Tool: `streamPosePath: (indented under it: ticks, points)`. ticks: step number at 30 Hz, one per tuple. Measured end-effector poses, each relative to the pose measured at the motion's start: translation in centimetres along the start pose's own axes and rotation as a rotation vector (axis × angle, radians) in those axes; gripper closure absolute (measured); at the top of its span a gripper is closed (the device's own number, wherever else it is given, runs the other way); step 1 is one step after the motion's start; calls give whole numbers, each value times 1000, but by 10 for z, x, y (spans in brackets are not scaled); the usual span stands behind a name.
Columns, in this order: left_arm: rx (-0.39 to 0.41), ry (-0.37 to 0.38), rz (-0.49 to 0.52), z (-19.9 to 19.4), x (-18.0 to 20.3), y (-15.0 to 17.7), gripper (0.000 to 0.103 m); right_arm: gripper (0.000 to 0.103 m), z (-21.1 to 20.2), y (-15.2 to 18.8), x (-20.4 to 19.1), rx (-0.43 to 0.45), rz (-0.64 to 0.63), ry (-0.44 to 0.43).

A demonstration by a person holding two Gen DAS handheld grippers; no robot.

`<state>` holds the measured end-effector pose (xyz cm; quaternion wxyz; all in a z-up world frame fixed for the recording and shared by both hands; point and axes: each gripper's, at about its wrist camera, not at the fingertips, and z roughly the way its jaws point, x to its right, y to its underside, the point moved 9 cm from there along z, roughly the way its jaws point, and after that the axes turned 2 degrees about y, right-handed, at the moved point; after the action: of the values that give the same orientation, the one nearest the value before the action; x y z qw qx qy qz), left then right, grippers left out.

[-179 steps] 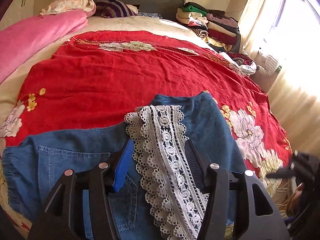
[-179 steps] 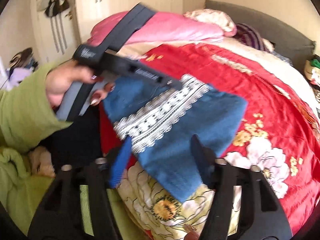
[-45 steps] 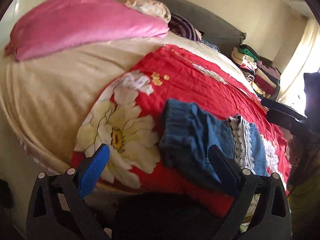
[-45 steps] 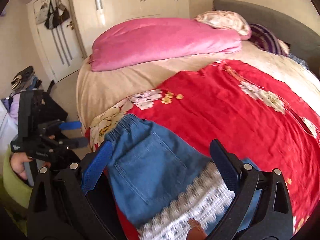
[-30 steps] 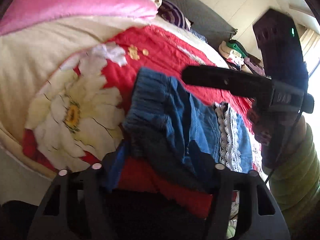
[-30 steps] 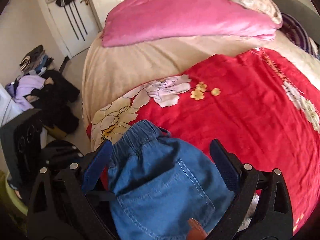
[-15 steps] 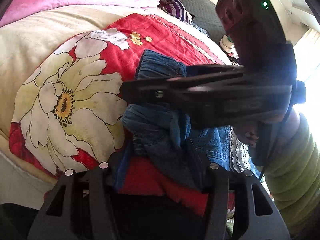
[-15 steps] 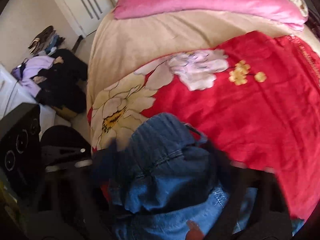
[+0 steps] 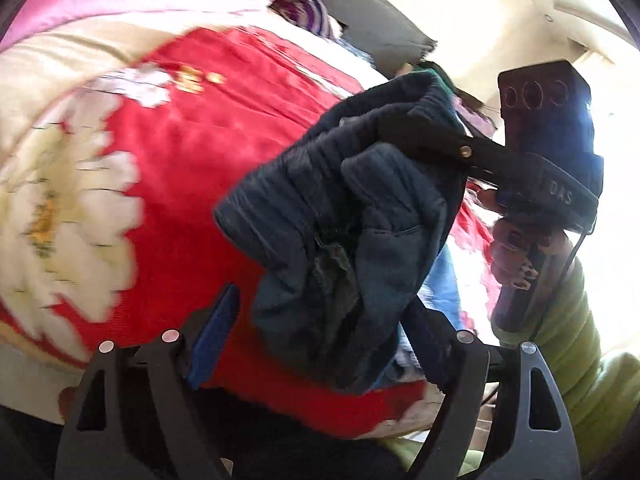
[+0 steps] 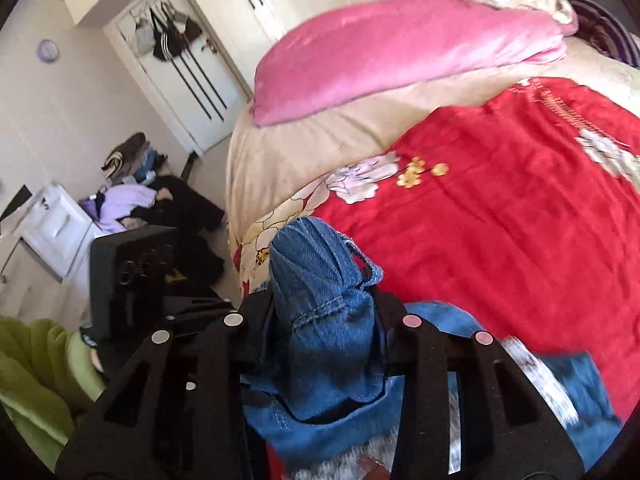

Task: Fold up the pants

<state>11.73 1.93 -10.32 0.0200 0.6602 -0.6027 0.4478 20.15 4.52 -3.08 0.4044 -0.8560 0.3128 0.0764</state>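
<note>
Right gripper (image 10: 324, 312) jaws, just closing, clamped on bunched pants (image 10: 320, 300) waistband. Left gripper (image 9: 320, 328) jaws, just opening, apart; pants hang between, toward three o'clock.

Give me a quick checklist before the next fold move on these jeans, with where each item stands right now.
1. Right tongs gripping the jeans: ok, they have just closed and pinch the bunched waistband.
2. Left tongs let go: ok, they have just opened; the blue pad stands clear of the denim, though the other finger is against it.
3. Jeans lifted off the red blanket: ok at the waistband; the lace-trimmed end lies low on the blanket.
4. Fabric flat for folding: not ok, it is bunched.
5. Landing area on the blanket bare: ok.
6. Fold alignment: cannot tell, the picture is blurred.
</note>
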Motion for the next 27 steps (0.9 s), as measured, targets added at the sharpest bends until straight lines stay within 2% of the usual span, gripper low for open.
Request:
streamPosePath:
  ticks: [4,7,9,11,13,16,19,21,24,27]
  points:
    - [-28,76,20,18,31,2,26,73,-27,10,14,37,31,18]
    - [-45,79,82,27,55,4,29,72,-43,15,20,67,44,26]
    - [-51,95,114,31,73,6,29,67,-53,18,23,92,50,28]
    - [-48,117,150,37,93,7,29,55,-65,21,26,127,86,14]
    - [-57,156,196,44,113,11,29,50,-82,27,34,191,147,6]
    - [-116,152,278,64,134,32,28,39,-107,50,57,244,205,119]
    - [-172,132,259,82,130,44,28,31,-122,80,81,237,278,269]
    - [-182,117,256,86,125,47,28,30,-131,104,93,237,340,344]
    - [-180,89,283,89,124,47,28,30,-130,123,95,223,358,373]
    - [-184,83,273,92,122,48,27,31,-118,137,93,167,329,421]
